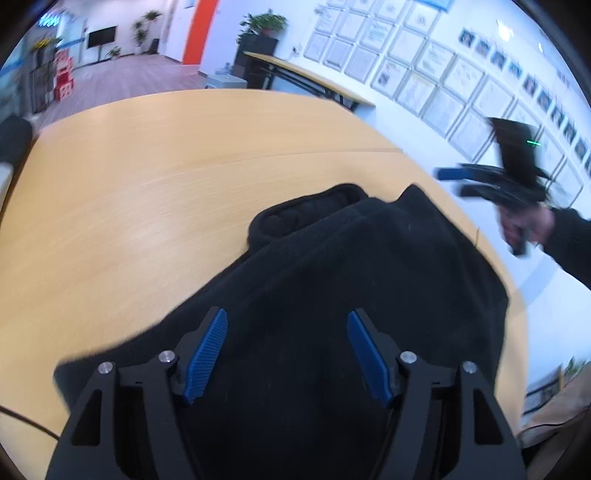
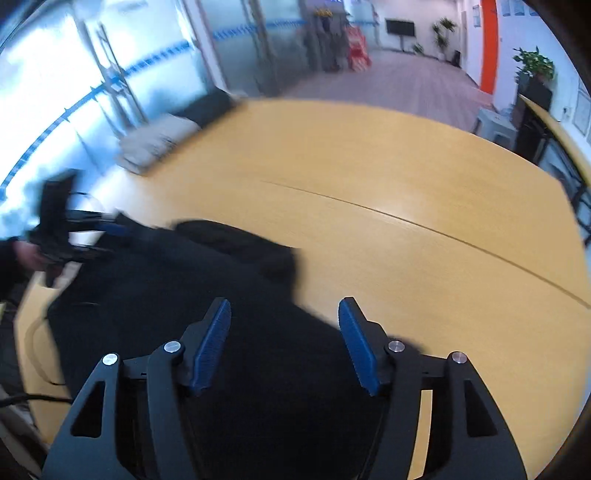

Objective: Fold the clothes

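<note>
left gripper (image 1: 286, 330) jaws wide, empty above black garment (image 1: 351, 277), right gripper (image 2: 284, 321) seemingly likewise

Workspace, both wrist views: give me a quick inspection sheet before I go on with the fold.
Surface: wooden table, seam line running across it.
Job's things: black fleece garment lying on the table, collar end away from the left camera.
Clutter: grey folded cloth at the table's far edge.
Grippers: left gripper jaws open above the garment; right gripper jaws open over its edge.
Cables: dark cable on the table edge.
Surroundings: framed certificates, potted plant, wall screen.
</note>
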### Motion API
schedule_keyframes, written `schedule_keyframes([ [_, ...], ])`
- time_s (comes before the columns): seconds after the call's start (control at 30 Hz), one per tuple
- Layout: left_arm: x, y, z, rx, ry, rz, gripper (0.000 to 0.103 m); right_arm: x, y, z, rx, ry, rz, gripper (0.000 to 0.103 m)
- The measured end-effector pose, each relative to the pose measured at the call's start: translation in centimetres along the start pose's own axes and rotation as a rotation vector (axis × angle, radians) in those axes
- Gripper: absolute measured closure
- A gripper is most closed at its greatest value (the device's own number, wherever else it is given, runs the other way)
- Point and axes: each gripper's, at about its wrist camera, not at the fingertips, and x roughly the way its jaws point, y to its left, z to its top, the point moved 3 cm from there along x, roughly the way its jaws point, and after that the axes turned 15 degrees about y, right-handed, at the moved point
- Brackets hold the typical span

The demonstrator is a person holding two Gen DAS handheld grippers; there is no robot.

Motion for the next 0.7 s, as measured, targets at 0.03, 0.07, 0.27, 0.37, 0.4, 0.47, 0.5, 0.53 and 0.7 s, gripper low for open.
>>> schedule_keyframes([
  [0.03,1.4,0.3,0.5,-0.012,0.037,0.025,0.031,0.5,1.6,-1.6,0.021,0.001,-0.001,0.039],
  [0.07,2.8,0.7,1.0,-0.025,0.075,0.05,0.032,1.3,2.0,-3.2,0.08,0.017,-0.006,0.04],
  [0.27,3.5,-2.7,1.5,0.179,0.142,0.189,0.026,-3.9,2.2,-18.0,0.719,-0.214,0.117,0.028],
  [0.37,2.7,-6.2,1.7,0.335,0.104,0.126,0.026,-5.9,4.5,-27.7,1.039,-0.267,0.136,0.016],
  [0.4,2.6,-7.4,1.9,0.389,0.095,0.103,0.026,-5.7,5.5,-29.9,1.102,-0.243,0.138,0.016],
  [0.47,3.6,-9.7,1.7,0.491,0.135,0.056,0.026,-4.2,6.1,-32.4,1.176,-0.222,0.168,0.016],
  [0.5,4.1,-10.8,1.4,0.548,0.156,0.033,0.026,-3.4,6.2,-33.5,1.212,-0.215,0.185,0.016],
  [0.53,4.7,-12.0,1.1,0.605,0.178,0.01,0.026,-2.2,6.5,-33.7,1.235,-0.231,0.205,0.016],
  [0.7,7.6,-15.9,-1.1,0.768,0.22,0.012,0.022,2.4,6.2,-29.2,1.18,-0.384,0.231,0.017],
])
